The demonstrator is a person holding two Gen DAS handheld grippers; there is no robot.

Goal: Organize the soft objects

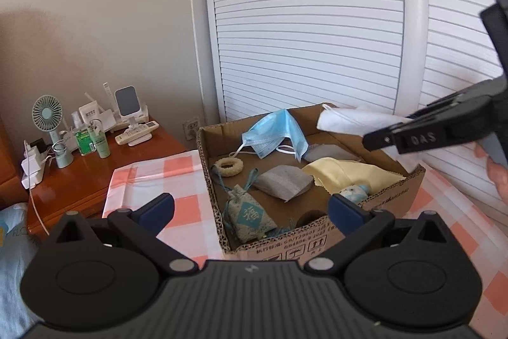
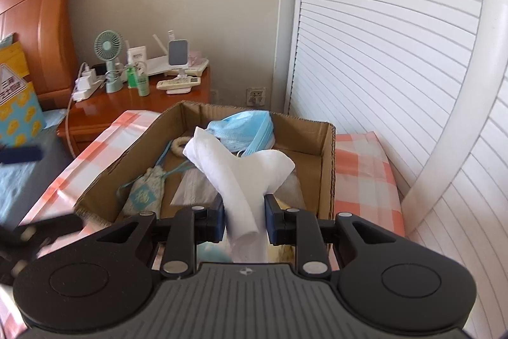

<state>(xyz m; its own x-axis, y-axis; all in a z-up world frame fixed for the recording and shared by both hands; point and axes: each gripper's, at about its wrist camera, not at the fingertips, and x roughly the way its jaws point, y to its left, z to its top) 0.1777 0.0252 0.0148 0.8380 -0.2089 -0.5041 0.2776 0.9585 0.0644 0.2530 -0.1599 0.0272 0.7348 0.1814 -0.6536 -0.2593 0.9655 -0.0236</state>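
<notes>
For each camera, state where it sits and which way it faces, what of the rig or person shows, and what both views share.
Left wrist: rides the open left gripper, looking down into the cardboard box; the right gripper and fingers show at right.
Right wrist: rides the right gripper, shut on a white cloth over the box; the left gripper blurs at left.
Shared: box, blue face mask, sachet, nightstand.

box (image 1: 317, 247) on table (image 1: 177, 180) — mask (image 1: 273, 135), sachet (image 1: 250, 215) inside; nightstand (image 1: 133, 154) left

right tongs (image 2: 243, 220) clamp white cloth (image 2: 244, 177) | above cardboard box (image 2: 328, 167) | blue mask (image 2: 243, 132) inside
</notes>
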